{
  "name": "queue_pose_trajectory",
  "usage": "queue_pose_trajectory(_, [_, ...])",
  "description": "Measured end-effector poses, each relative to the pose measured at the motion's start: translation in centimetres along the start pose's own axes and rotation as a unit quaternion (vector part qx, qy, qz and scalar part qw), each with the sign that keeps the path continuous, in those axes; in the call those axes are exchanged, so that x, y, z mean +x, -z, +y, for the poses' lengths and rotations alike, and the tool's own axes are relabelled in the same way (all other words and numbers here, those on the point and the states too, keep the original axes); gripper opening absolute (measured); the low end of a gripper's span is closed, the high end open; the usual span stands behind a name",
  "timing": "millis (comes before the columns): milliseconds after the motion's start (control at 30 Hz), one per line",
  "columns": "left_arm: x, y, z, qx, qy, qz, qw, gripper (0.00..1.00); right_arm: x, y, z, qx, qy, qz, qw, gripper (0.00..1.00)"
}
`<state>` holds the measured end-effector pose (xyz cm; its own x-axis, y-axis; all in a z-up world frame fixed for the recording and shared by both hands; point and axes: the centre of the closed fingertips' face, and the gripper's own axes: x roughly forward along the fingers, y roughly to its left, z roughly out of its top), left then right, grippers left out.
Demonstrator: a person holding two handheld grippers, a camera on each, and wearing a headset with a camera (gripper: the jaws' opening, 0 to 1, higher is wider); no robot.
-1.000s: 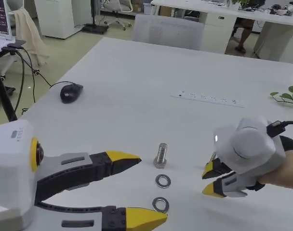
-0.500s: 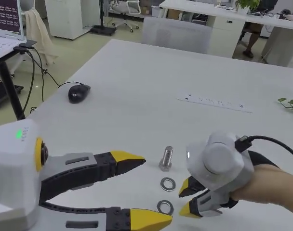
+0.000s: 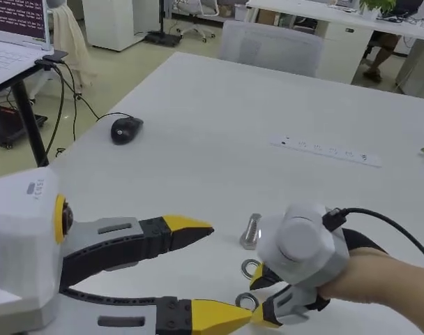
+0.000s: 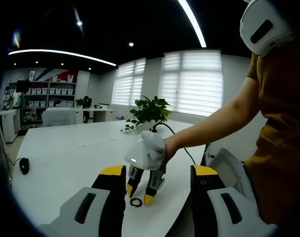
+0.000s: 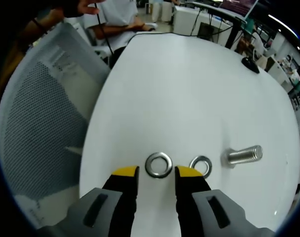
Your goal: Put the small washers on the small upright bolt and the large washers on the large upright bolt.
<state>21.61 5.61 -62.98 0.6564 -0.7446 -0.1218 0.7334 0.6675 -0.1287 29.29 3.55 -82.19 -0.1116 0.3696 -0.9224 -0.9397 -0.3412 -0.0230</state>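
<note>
A steel bolt (image 3: 252,230) stands upright on the white table (image 3: 219,125); in the right gripper view the bolt (image 5: 243,155) looks as if lying sideways. Two washers lie flat in front of it, one nearer the bolt (image 3: 250,266) and one nearer me (image 3: 247,301). My right gripper (image 3: 257,299) hangs low over the nearer washer (image 5: 158,164), jaws open on either side of it, with the other washer (image 5: 201,165) just beside. My left gripper (image 3: 226,272) is open and holds nothing, just left of the washers. The left gripper view has my left gripper (image 4: 159,173) facing the right gripper (image 4: 145,192).
A black mouse (image 3: 126,129) lies at the table's left edge and a white power strip (image 3: 327,150) farther back. A laptop (image 3: 10,28) stands on a side stand to the left. A mesh chair (image 5: 41,113) sits close to the table's near edge.
My right gripper has moved left from the right of the bolt and come down over the nearer washer. The left gripper has stayed open in place. The head camera has shifted.
</note>
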Motion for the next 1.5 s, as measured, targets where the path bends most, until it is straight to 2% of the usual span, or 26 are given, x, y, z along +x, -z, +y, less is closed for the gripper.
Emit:
queue_pose_trajectory(100, [0.1, 0.1, 0.1, -0.002, -0.001, 0.0, 1.0, 0.51, 0.5, 0.2, 0.2, -0.005, -0.002, 0.008, 1.0, 0.32])
queue_pose_trajectory(133, [0.1, 0.1, 0.1, -0.003, -0.002, -0.002, 1.0, 0.51, 0.5, 0.3, 0.5, -0.006, -0.011, 0.01, 0.9999, 0.33])
queue_pose_trajectory(167, [0.2, 0.1, 0.1, -0.004, -0.002, -0.002, 1.0, 0.51, 0.4, 0.0, 0.3, -0.002, -0.006, 0.003, 1.0, 0.33])
queue_pose_trajectory(267, [0.3, 0.2, 0.2, -0.005, -0.004, -0.001, 1.0, 0.51, 0.4, 0.1, 0.1, 0.005, -0.01, 0.005, 0.9999, 0.33])
queue_pose_trajectory(833, [0.5, 0.4, 0.1, -0.009, -0.005, -0.001, 1.0, 0.51, 0.3, 0.1, -0.2, -0.003, -0.002, 0.022, 0.9998, 0.23])
queue_pose_trajectory(967, [0.6, 0.3, 0.0, -0.007, -0.003, -0.001, 1.0, 0.51, 0.2, 0.1, -0.3, 0.01, -0.001, 0.01, 0.9999, 0.22])
queue_pose_trajectory(1100, [0.4, 0.4, 0.1, -0.009, -0.005, -0.001, 0.9999, 0.51, 0.2, 0.1, -0.3, 0.008, 0.001, 0.01, 0.9999, 0.22])
queue_pose_trajectory(1133, [0.4, 0.5, 0.1, -0.009, -0.005, 0.001, 0.9999, 0.51, 0.1, 0.2, -0.4, -0.002, 0.004, 0.014, 0.9999, 0.21])
queue_pose_trajectory(1500, [0.6, 0.5, 0.2, -0.011, -0.004, 0.001, 0.9999, 0.51, -1.6, 0.0, -1.0, -0.001, 0.014, 0.006, 0.9999, 0.21])
